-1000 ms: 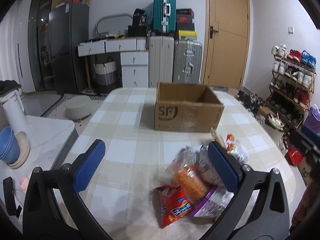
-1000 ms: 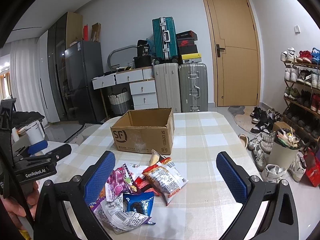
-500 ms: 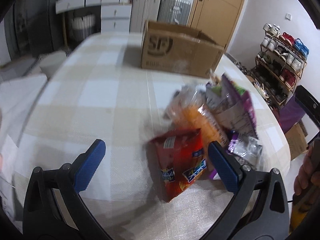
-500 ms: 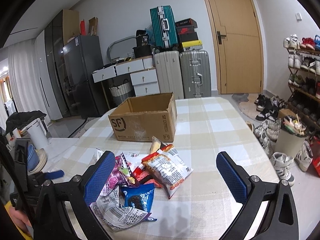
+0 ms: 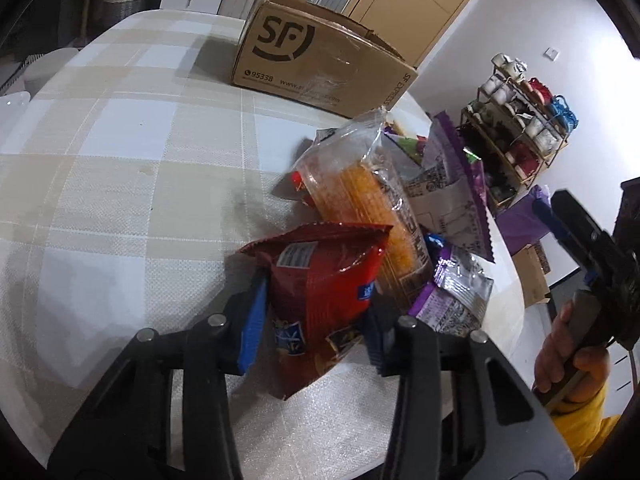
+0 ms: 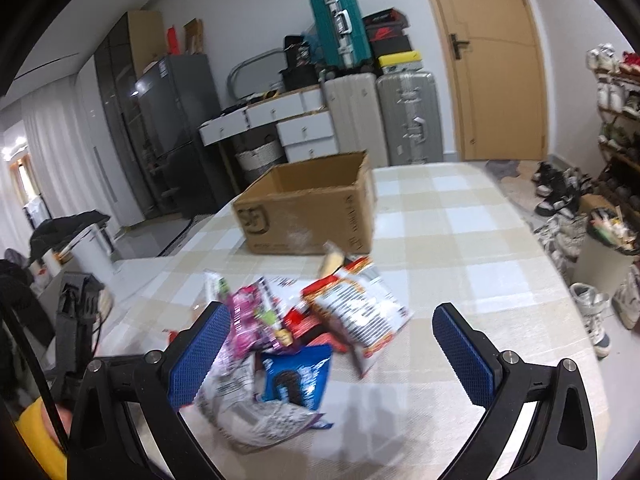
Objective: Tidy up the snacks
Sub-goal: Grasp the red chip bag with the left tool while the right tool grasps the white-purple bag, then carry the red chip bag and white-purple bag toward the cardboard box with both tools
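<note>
Left gripper [image 5: 312,328]: jaws closing, blue pads on both sides of red snack bag [image 5: 320,292], pressing its crumpled lower part; bag at near edge of table [image 5: 120,152].
Right gripper [image 6: 328,356]: jaws wide apart, empty, above snack pile [image 6: 304,332] near table's near edge.
Cardboard box [image 6: 308,208]: open-topped, upright, toward far edge of table, just beyond pile.

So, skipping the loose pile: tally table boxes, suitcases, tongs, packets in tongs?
Box: 1
Suitcases: 3, teal, white, silver
Tongs: 2, left tongs closing on red packet, right tongs open, empty
Packets in tongs: 1
Total: 7
</note>
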`<action>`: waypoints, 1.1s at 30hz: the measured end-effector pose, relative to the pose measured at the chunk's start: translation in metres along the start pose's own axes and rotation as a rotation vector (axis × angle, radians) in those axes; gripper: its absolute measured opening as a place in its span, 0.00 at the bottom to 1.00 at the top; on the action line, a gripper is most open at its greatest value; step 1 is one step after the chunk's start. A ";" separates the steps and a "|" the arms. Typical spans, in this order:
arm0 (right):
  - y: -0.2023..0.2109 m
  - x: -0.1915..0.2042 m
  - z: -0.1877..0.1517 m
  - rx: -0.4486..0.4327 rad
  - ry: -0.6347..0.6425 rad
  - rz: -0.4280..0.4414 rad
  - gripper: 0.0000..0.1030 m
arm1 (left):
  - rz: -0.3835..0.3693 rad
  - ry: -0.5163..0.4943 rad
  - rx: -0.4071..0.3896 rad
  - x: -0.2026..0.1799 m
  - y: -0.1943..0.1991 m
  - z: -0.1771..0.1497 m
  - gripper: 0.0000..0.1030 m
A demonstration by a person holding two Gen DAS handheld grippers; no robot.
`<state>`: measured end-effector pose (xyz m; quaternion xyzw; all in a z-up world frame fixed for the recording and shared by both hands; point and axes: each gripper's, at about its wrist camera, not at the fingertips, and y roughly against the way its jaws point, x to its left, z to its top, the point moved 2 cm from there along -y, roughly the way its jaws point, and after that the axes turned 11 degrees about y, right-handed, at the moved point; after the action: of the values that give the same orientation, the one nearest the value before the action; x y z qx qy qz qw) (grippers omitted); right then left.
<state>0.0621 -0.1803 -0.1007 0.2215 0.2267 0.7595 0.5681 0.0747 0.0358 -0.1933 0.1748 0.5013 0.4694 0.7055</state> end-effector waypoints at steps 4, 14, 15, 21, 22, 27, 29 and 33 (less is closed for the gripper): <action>0.002 0.009 -0.005 0.004 0.015 0.104 1.00 | -0.006 0.001 -0.008 0.002 0.012 -0.003 0.35; -0.015 0.069 -0.030 0.091 0.267 0.198 1.00 | -0.023 0.030 -0.035 0.019 0.035 -0.004 0.35; -0.022 0.075 -0.033 0.110 0.291 0.190 0.99 | -0.023 0.029 -0.038 0.020 0.037 -0.004 0.36; -0.039 0.089 -0.046 0.178 0.353 0.202 0.73 | -0.025 0.033 -0.062 0.025 0.051 -0.005 0.36; -0.043 0.091 -0.048 0.190 0.372 0.190 0.71 | -0.026 0.034 -0.065 0.026 0.053 -0.005 0.36; -0.050 0.099 -0.053 0.179 0.435 0.156 0.63 | -0.023 0.033 -0.075 0.027 0.059 -0.006 0.36; -0.051 0.102 -0.053 0.171 0.460 0.139 0.55 | -0.019 0.032 -0.079 0.027 0.060 -0.006 0.36; -0.049 0.101 -0.052 0.157 0.474 0.144 0.46 | -0.009 0.020 -0.090 0.024 0.064 -0.007 0.36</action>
<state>0.0428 -0.0757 -0.1640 0.0965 0.3954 0.8088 0.4244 0.0384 0.0861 -0.1632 0.1361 0.4875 0.4900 0.7097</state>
